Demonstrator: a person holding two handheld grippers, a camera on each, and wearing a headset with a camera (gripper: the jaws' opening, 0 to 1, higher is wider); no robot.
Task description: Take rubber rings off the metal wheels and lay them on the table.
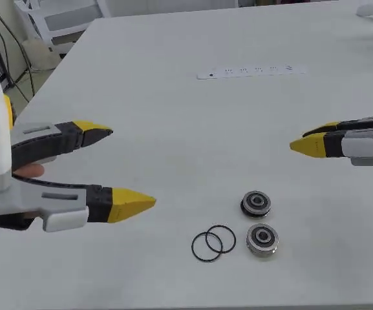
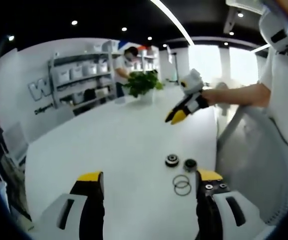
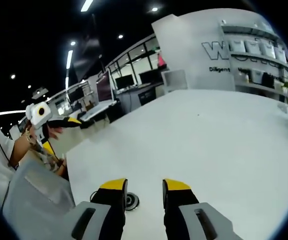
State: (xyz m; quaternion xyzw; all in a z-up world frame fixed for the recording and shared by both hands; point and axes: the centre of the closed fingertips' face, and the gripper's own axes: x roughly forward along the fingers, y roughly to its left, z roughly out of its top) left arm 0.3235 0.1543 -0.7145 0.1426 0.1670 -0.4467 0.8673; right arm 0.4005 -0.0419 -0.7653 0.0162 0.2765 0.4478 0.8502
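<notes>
Two small metal wheels lie on the white table (image 1: 173,116): one with a dark rim (image 1: 256,203) and, just in front of it, a more silvery one (image 1: 262,239). To their left lie two thin black rubber rings (image 1: 213,243), overlapping each other. My left gripper (image 1: 125,168) hovers open and empty, left of the rings. My right gripper (image 1: 299,143) hangs above and right of the wheels, jaws slightly apart and empty. The left gripper view has the wheels (image 2: 180,162) and rings (image 2: 181,184) ahead of its jaws. One wheel (image 3: 132,201) peeks beside the right gripper's left jaw.
A socket strip (image 1: 251,71) is set into the table further back. White chairs (image 1: 57,19) stand beyond the far left corner. The table's near edge runs just below the rings. A potted plant (image 2: 143,82) and a person at shelves (image 2: 126,65) are far off.
</notes>
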